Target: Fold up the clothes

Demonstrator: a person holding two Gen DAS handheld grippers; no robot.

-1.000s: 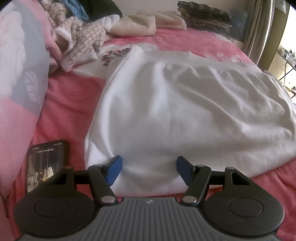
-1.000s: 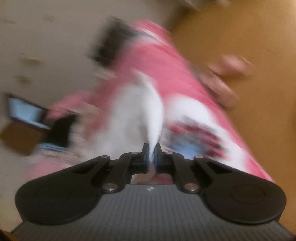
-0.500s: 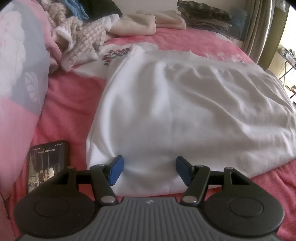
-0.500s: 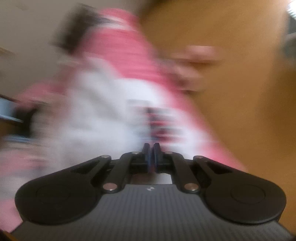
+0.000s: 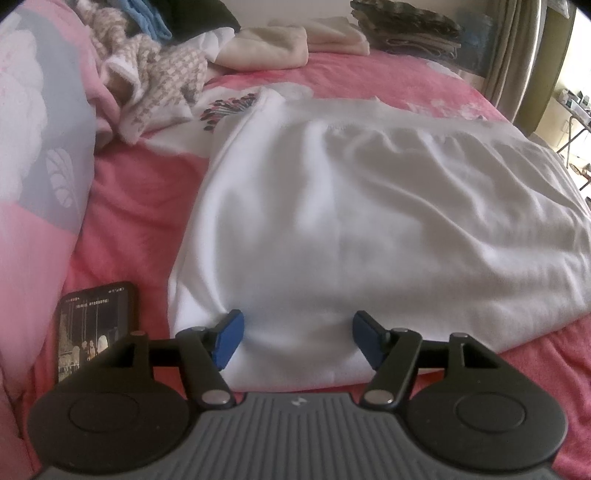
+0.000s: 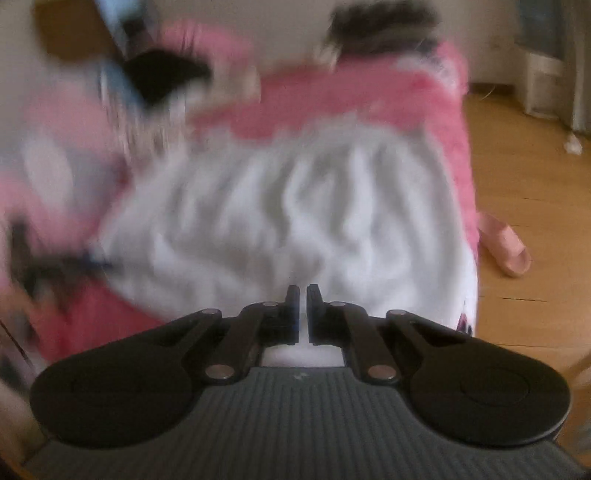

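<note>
A white garment [image 5: 369, 203] lies spread flat on the pink bed [image 5: 140, 192], with soft wrinkles across it. My left gripper [image 5: 295, 328] is open, its blue pads [image 5: 231, 332] resting down on the garment's near edge with the cloth bulging between them. In the blurred right wrist view the same white garment [image 6: 295, 206] lies below my right gripper [image 6: 302, 295], whose jaws are shut to a thin slit. No fold of cloth shows clearly between them.
A phone [image 5: 96, 328] lies on the bed left of the garment. A printed shirt [image 5: 229, 107] peeks out beyond it, beside a heap of loose clothes [image 5: 155, 70] and folded stacks [image 5: 406, 29]. A pink slipper [image 6: 504, 251] lies on the wooden floor [image 6: 535, 166] beside the bed.
The right gripper rolled and swung across; a second ago it pinched a raised ridge of white cloth, now the cloth lies flat below it. The left gripper stayed put.
</note>
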